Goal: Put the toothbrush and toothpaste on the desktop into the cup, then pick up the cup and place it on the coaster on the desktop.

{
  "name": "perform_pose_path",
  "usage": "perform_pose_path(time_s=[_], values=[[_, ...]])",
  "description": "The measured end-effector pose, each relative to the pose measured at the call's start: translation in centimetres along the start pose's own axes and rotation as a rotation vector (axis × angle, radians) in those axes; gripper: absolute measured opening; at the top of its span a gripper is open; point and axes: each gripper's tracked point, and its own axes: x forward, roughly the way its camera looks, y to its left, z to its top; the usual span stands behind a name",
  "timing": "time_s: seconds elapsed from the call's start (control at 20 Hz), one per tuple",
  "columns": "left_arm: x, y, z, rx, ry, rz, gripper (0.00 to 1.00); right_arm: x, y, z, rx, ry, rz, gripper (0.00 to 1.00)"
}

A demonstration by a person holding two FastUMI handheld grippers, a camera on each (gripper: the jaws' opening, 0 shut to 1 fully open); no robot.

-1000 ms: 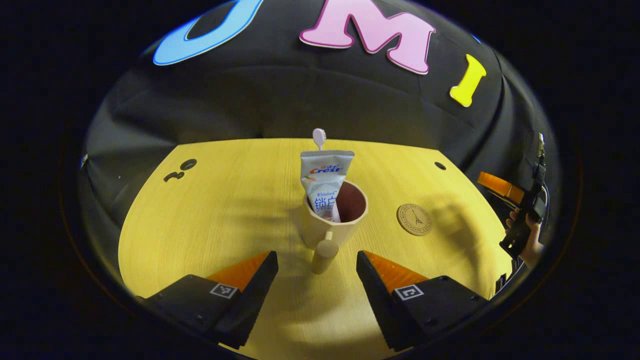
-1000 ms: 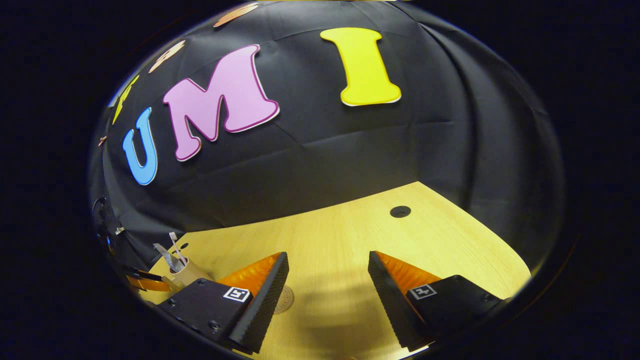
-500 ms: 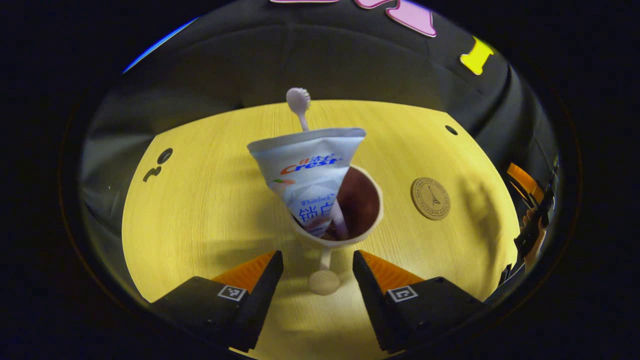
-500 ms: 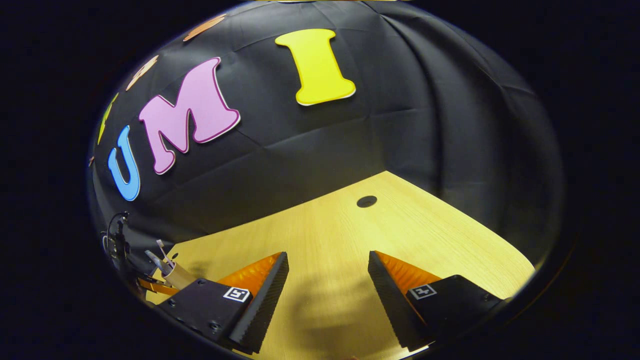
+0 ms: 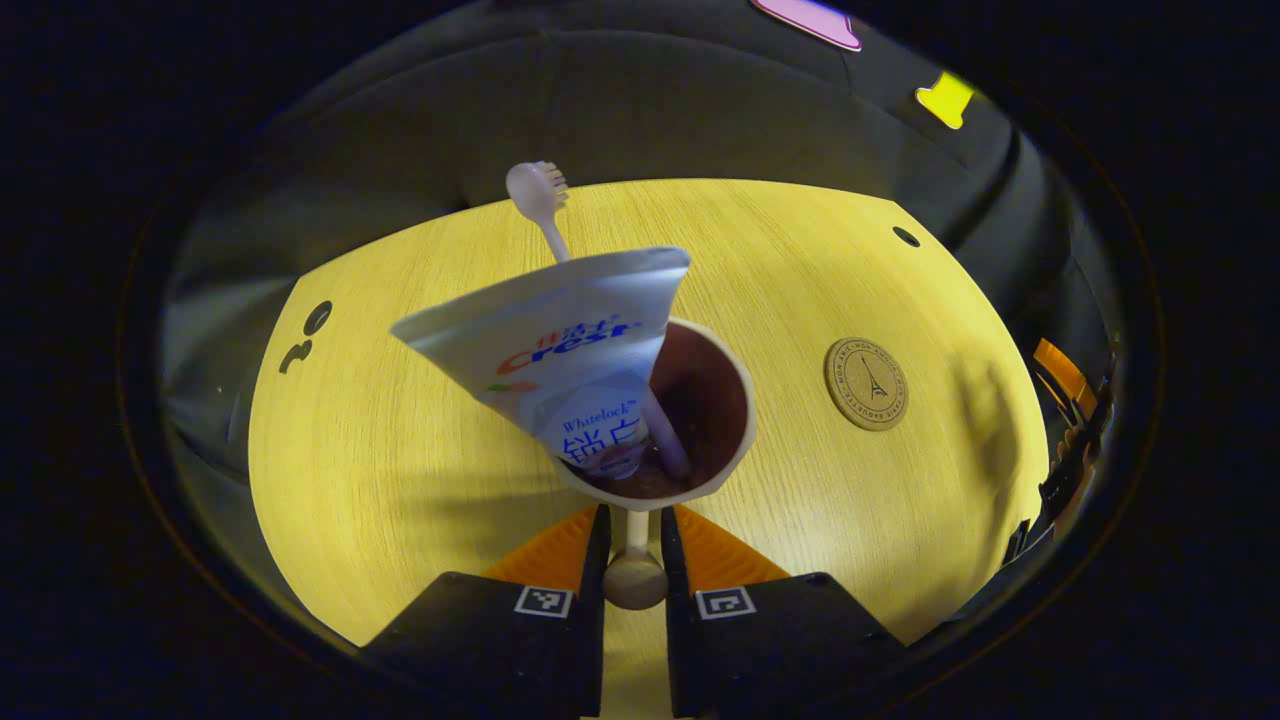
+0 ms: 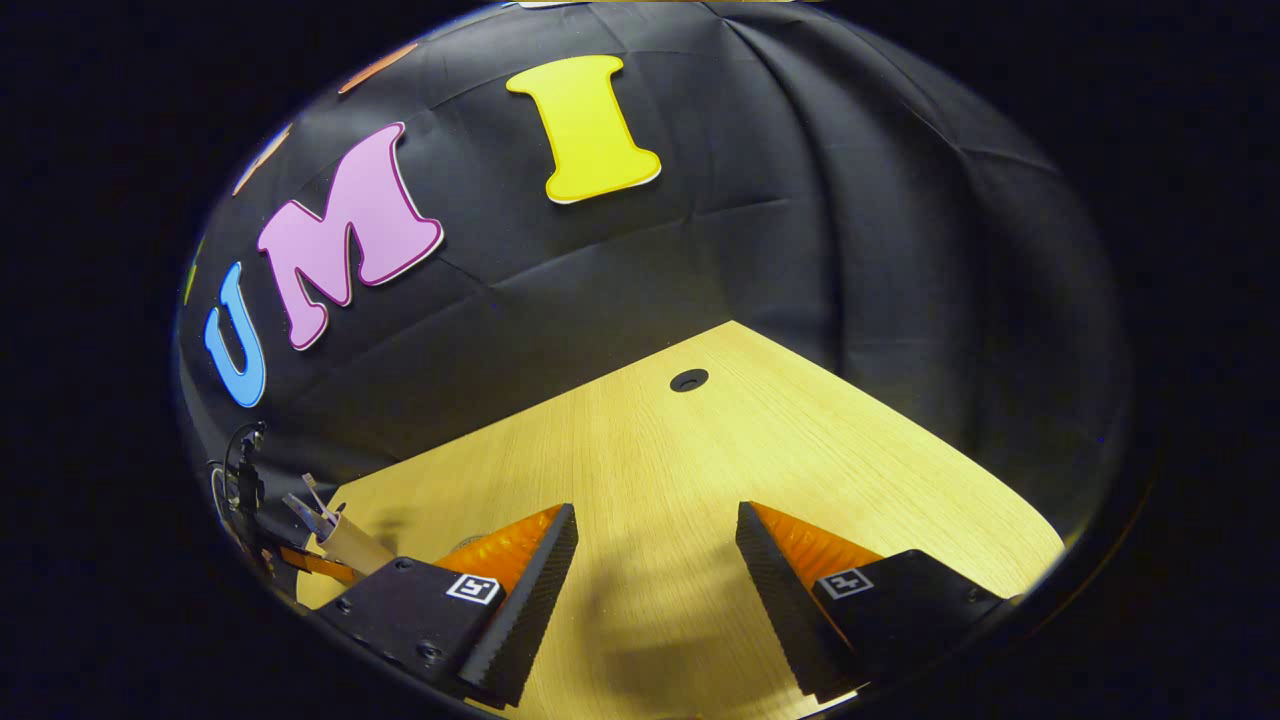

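Observation:
A beige cup (image 5: 715, 400) with a dark inside stands on the yellow desktop (image 5: 400, 470), holding a white toothpaste tube (image 5: 570, 345) and a pale toothbrush (image 5: 538, 195) whose head sticks up behind the tube. My left gripper (image 5: 633, 545) is shut on the cup's handle (image 5: 634, 575), one finger on each side. A round brown coaster (image 5: 866, 383) lies to the cup's right. My right gripper (image 6: 655, 570) hangs open over bare desktop, nothing between its fingers. The cup (image 6: 348, 543) appears small at the far left of the right gripper view.
The desktop has a round cable hole (image 5: 905, 236) at the far right and dark cut-outs (image 5: 305, 335) at the far left. Black cloth walls close in behind the desk. The other gripper (image 5: 1070, 420) and the hand holding it sit at the right edge.
My left gripper moved forward to the cup and its fingers closed on the handle. The right gripper swung a little to the right and stayed open.

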Motion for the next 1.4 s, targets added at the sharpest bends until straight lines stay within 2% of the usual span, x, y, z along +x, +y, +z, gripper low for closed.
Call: perform_pose_path(time_s=[0.05,0.15,0.2,0.25,0.3,0.35,0.45,0.5,0.55,0.7,0.75,0.8,0.85,0.95,1.0,1.05,1.1,1.2,1.25,1.4], values=[[0.0,-0.1,-0.1,-0.002,0.002,0.006,0.31,0.1,0.3,-0.2,0.000,0.000,0.003,0.98],[-0.1,-0.3,-0.1,-0.009,0.002,0.006,0.33,0.2,1.1,-1.1,-0.016,0.014,0.021,0.98],[-0.1,-0.3,0.0,-0.014,-0.005,0.004,0.27,0.2,1.6,-1.6,-0.025,0.023,0.031,0.98],[-0.2,-0.3,-0.1,-0.017,-0.007,0.003,0.27,0.2,2.0,-1.8,-0.031,0.028,0.041,0.98],[-0.3,-0.4,-0.1,-0.015,-0.009,0.008,0.31,0.1,2.5,-2.0,-0.034,0.029,0.051,0.98],[-0.4,-0.3,-0.1,-0.009,-0.014,0.011,0.25,0.1,2.9,-2.2,-0.036,0.031,0.060,0.98],[-0.9,-0.3,0.2,0.005,-0.033,0.017,0.26,0.0,3.5,-2.5,-0.038,0.037,0.071,0.98],[-1.1,-0.4,0.6,0.009,-0.047,0.014,0.30,-0.1,3.6,-2.6,-0.040,0.039,0.072,0.98],[-1.4,-0.6,0.8,0.014,-0.058,0.010,0.25,-0.2,3.6,-2.7,-0.041,0.041,0.073,0.98],[-2.1,-1.7,1.4,0.048,-0.080,-0.007,0.25,-0.7,3.4,-2.5,-0.044,0.037,0.065,0.98],[-2.3,-2.2,1.5,0.056,-0.086,-0.016,0.25,-0.9,3.2,-2.4,-0.042,0.033,0.059,0.98],[-2.5,-2.9,1.7,0.064,-0.094,-0.029,0.21,-1.0,3.1,-2.2,-0.039,0.030,0.056,0.98],[-2.7,-3.7,1.8,0.070,-0.100,-0.045,0.25,-1.3,2.9,-2.1,-0.036,0.027,0.051,0.98],[-3.0,-5.4,2.4,0.090,-0.114,-0.073,0.25,-1.6,2.4,-1.9,-0.032,0.021,0.041,0.98],[-3.2,-6.2,2.8,0.104,-0.121,-0.085,0.29,-1.9,2.1,-1.8,-0.029,0.018,0.035,0.98],[-3.2,-7.0,3.3,0.120,-0.130,-0.097,0.25,-2.1,1.9,-1.8,-0.026,0.016,0.030,0.98],[-3.3,-7.8,3.7,0.135,-0.139,-0.106,0.29,-2.3,1.6,-1.7,-0.021,0.013,0.023,0.98],[-3.0,-9.7,4.5,0.166,-0.152,-0.127,0.21,-2.7,1.3,-1.6,-0.010,0.006,0.015,0.98],[-2.8,-10.6,4.9,0.181,-0.156,-0.140,0.25,-2.9,1.2,-1.6,-0.007,0.003,0.012,0.98],[-1.9,-13.7,5.4,0.237,-0.155,-0.177,0.25,-3.5,0.8,-1.6,-0.002,0.000,0.005,0.98]])
